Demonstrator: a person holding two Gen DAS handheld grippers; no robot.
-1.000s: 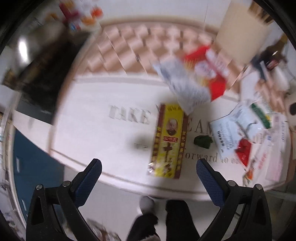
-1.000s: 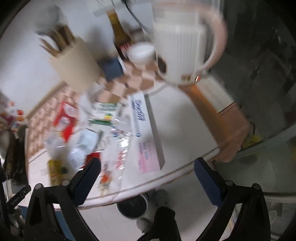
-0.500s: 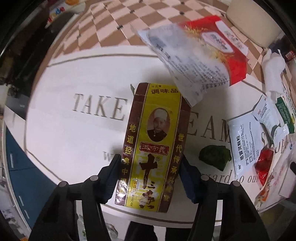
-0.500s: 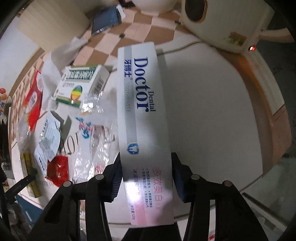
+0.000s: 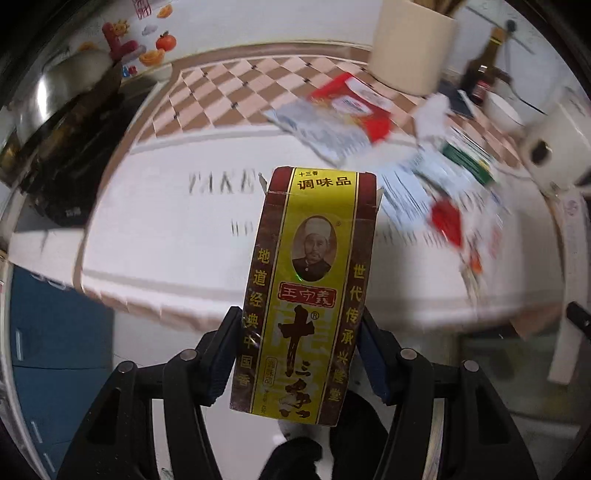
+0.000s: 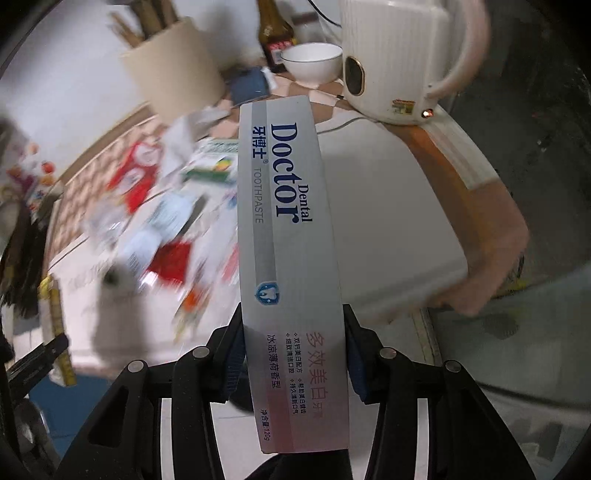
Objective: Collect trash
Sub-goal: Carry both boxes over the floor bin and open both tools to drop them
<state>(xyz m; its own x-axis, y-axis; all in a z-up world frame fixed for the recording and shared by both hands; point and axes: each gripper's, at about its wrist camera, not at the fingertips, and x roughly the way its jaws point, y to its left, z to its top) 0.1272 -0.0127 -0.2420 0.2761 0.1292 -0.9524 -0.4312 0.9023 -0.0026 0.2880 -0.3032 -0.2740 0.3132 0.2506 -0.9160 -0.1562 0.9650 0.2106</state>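
My left gripper (image 5: pixel 299 354) is shut on a yellow and brown spice box (image 5: pixel 310 280) and holds it lifted above the white table (image 5: pixel 166 229). My right gripper (image 6: pixel 293 358) is shut on a long white "Doctor" toothpaste box (image 6: pixel 288 236), also lifted off the table (image 6: pixel 388 221). Loose wrappers and packets lie on the table between them: a red and white bag (image 5: pixel 351 107), a small red packet (image 5: pixel 447 221), a green and white box (image 6: pixel 214 166). The spice box also shows at the left edge of the right wrist view (image 6: pixel 59 321).
A white kettle (image 6: pixel 399 55), a white bowl (image 6: pixel 314 62) and a brown bottle (image 6: pixel 273 33) stand at the back right. A beige utensil holder (image 5: pixel 410 44) stands at the back. A dark stove area (image 5: pixel 62 140) is on the left. The table's front edge is close.
Both grippers closed on their boxes, then lifted them off the table and drew back toward the table's front edge. The background is now motion blurred.
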